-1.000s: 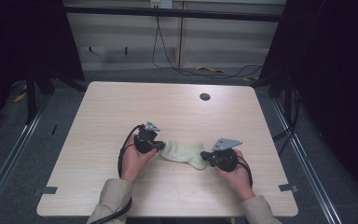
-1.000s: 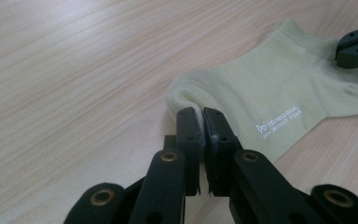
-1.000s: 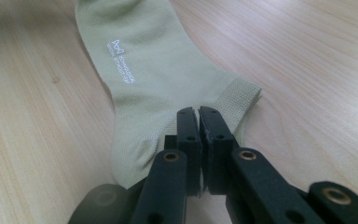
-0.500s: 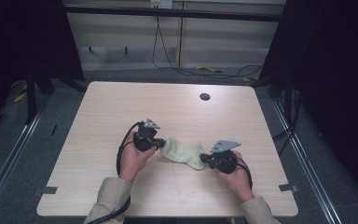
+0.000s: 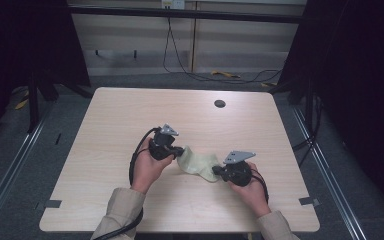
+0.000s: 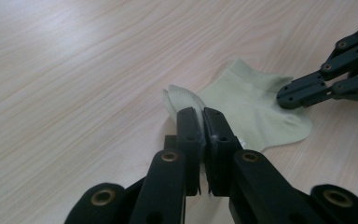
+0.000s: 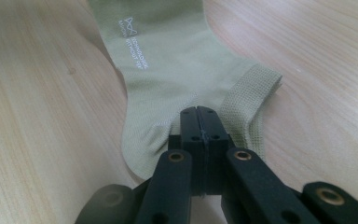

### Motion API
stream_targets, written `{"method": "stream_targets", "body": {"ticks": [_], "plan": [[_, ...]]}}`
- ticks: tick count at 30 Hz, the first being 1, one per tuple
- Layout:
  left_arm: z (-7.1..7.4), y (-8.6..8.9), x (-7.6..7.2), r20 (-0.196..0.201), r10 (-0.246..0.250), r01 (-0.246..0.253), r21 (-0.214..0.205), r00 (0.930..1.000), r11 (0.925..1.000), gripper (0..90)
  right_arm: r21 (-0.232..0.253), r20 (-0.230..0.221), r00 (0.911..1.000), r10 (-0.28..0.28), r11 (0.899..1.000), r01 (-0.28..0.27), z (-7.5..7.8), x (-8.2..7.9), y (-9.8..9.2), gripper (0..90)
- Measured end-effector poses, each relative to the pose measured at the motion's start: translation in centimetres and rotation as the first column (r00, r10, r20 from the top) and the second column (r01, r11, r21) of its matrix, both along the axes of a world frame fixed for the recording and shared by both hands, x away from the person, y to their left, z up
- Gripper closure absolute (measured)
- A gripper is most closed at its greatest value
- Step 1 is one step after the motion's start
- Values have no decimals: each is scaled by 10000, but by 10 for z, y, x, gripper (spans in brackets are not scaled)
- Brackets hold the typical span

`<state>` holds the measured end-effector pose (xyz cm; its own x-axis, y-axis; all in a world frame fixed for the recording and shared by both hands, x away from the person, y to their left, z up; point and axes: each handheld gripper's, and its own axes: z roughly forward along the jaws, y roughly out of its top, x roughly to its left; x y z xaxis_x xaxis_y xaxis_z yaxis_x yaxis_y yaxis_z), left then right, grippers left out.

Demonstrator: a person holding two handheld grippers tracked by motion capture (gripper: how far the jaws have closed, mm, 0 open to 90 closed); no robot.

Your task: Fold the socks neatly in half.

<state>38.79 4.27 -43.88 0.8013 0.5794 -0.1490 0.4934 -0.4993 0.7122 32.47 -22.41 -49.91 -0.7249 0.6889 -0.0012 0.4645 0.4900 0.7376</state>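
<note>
Both grippers were clamped on the sock (image 5: 198, 163), which lay mid-table (image 5: 130, 115) between them: left gripper (image 5: 178, 150) pinched one end, slightly lifted, right gripper (image 5: 217, 171) bit the ribbed cuff end.

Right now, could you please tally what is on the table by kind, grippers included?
Sock: 1, pale green
Grippers: 2, black, left gripper and right gripper, both shut on the sock
Dark round spot in the tabletop: 1
Total: 4
</note>
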Motion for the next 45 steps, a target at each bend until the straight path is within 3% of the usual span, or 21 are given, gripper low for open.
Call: {"method": "stream_targets", "body": {"ticks": [24, 30, 33, 40, 43, 45], "plan": [[9, -28, -7, 15, -548, 548, -325, 9985, 9980, 863, -98, 62, 9995, 316, 9995, -315, 0, 1, 14, 900], [7, -34, -8, -75, -715, 712, -343, 9974, 9969, 863, 65, 50, 9991, 426, 9991, -426, -1, 1, 18, 900], [4, -36, -7, -11, -786, 786, -159, 9969, 9968, 863, 9, 120, 9986, 522, 9986, -522, -1, 2, 20, 899], [-2, -35, -5, -206, -709, 707, -102, 9973, 9974, 863, 286, 171, 9998, -55, 9996, 50, 11, 0, 0, 900], [-3, -38, -6, -182, -818, 815, -122, 9965, 9966, 863, 113, -61, 9996, -268, 9996, 268, 7, 0, -8, 900], [-4, -41, -8, -229, -810, 805, -199, 9965, 9966, 863, 277, -137, 9993, -351, 9990, 355, 5, 1, -10, 900]]}}
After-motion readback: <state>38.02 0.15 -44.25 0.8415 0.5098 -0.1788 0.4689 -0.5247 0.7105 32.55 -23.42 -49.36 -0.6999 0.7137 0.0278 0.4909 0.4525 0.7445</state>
